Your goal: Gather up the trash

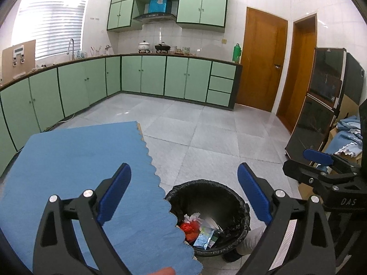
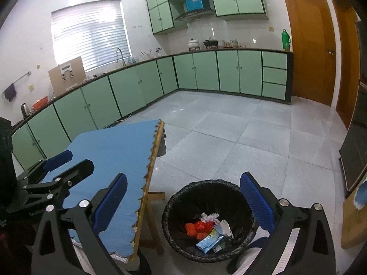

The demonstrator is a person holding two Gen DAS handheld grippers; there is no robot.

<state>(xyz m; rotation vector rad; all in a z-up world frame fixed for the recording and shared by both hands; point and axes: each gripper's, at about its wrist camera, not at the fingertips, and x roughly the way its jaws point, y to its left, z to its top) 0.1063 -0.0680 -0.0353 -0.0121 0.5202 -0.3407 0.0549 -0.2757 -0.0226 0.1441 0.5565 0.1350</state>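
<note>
A black-lined trash bin [image 1: 238,202] stands on the floor beside the table; it also shows in the right wrist view [image 2: 179,200]. Inside lie red netting [image 2: 198,226], crumpled white paper [image 2: 209,217] and a blue-green packet [image 2: 209,240]. My left gripper [image 1: 183,194] is open and empty, held above the table's edge and the bin. My right gripper [image 2: 183,201] is open and empty, held above the bin. The right gripper also shows at the right of the left wrist view [image 1: 321,160], and the left gripper at the left of the right wrist view [image 2: 64,160].
A table with a blue scalloped cloth [image 1: 80,171] stands left of the bin, on a wooden frame [image 2: 146,183]. Green kitchen cabinets [image 1: 142,75] line the far walls. A black cabinet [image 1: 321,100] and boxes with blue cloth [image 1: 348,135] stand at the right. The floor is grey tile.
</note>
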